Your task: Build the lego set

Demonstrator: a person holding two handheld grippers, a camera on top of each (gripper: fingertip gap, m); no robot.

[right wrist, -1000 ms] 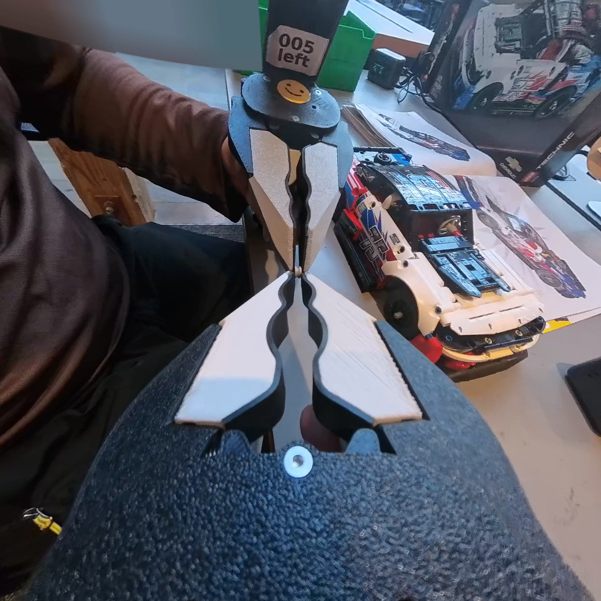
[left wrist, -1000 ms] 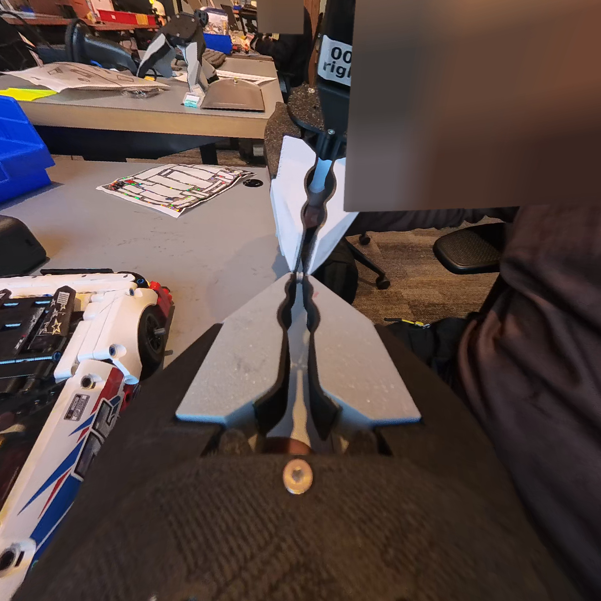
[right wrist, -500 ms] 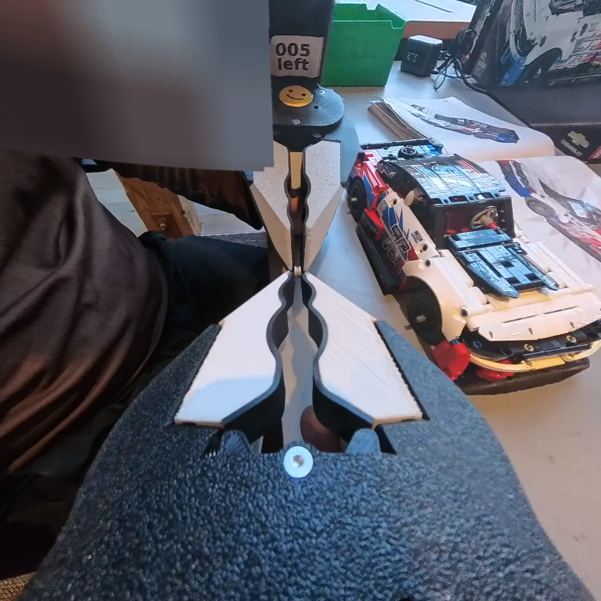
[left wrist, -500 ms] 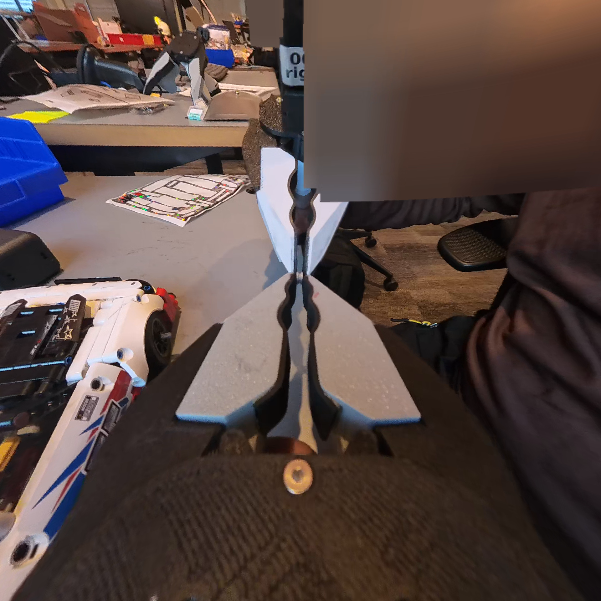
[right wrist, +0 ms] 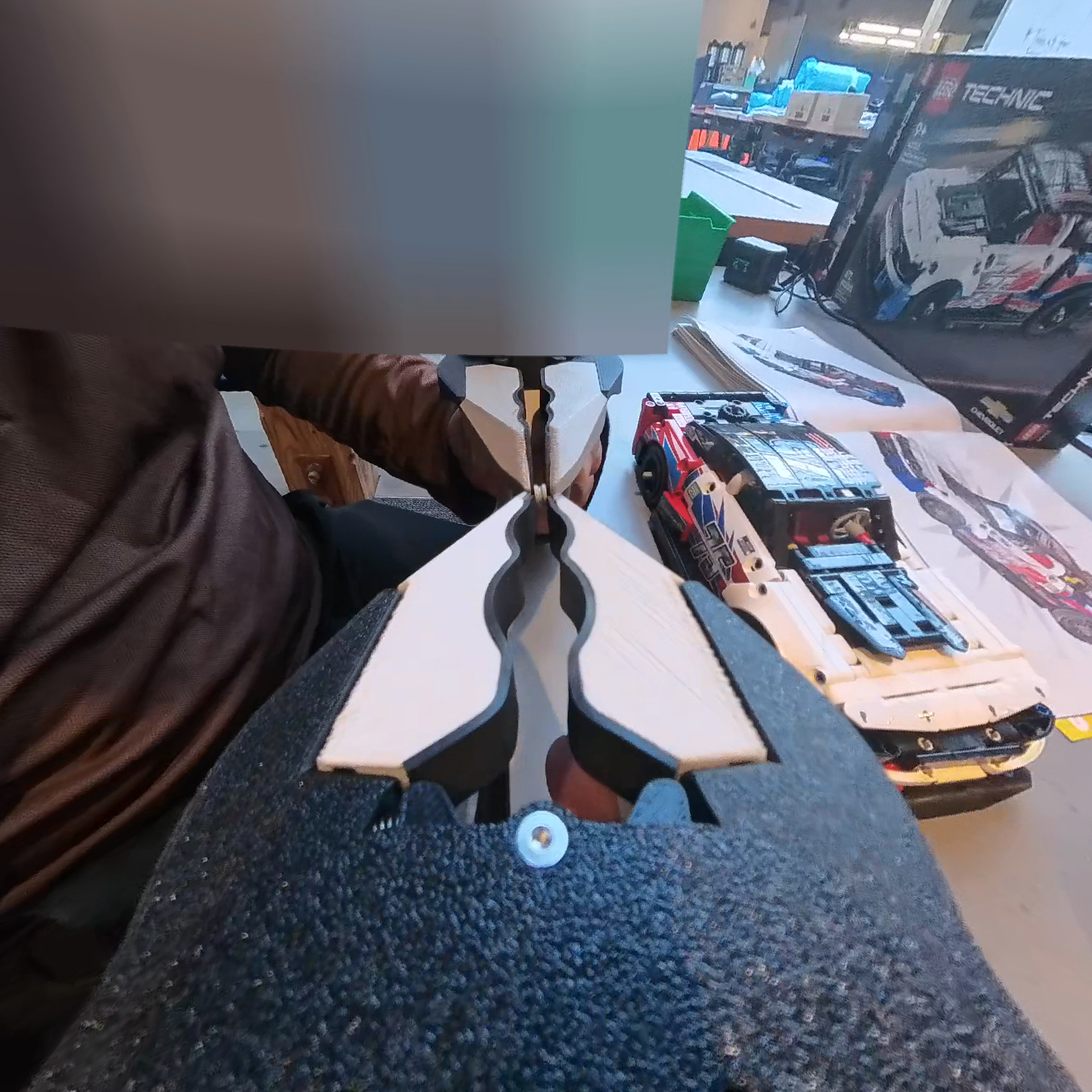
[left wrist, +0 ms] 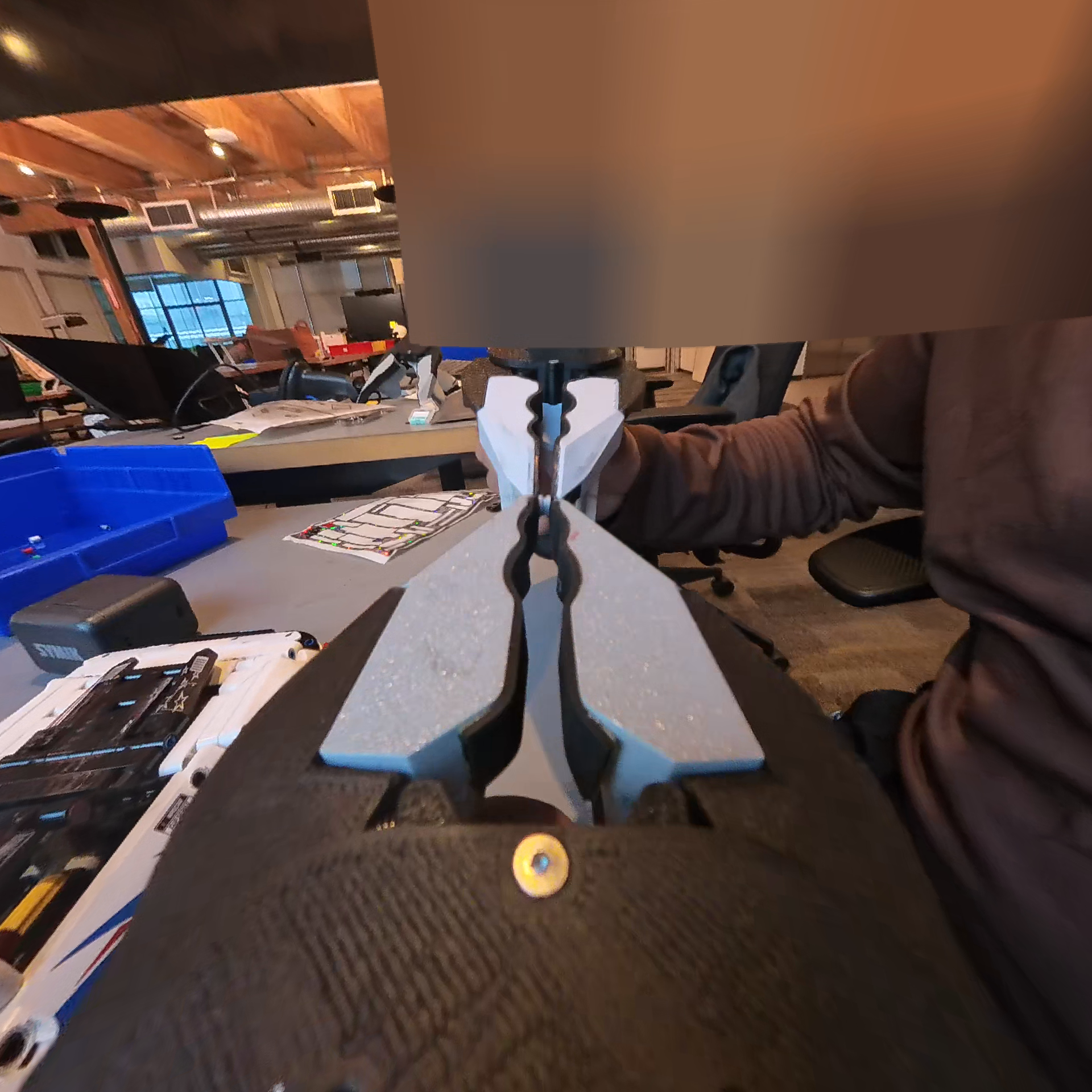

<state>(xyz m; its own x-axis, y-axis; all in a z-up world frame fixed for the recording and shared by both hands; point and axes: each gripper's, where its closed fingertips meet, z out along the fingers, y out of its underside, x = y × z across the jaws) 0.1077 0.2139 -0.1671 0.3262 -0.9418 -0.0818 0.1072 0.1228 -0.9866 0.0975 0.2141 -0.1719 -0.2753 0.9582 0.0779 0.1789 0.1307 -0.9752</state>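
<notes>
Left gripper (left wrist: pixel 542 507) and right gripper (right wrist: pixel 539 494) were met tip to tip, both nearly closed on one small pale piece (right wrist: pixel 539 490), largely hidden. Lego car (right wrist: pixel 827 567) was left on table (right wrist: pixel 1004 857), partly cut off.

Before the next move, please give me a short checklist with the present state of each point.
1. Left gripper shut on the small grey piece: ok.
2. Right gripper shut on the same piece: ok.
3. Grippers meet tip to tip: ok.
4. What kind of piece it is: cannot tell.
5. Lego car rests flat on the table: ok.
6. Where on the car the piece fits: cannot tell.
</notes>
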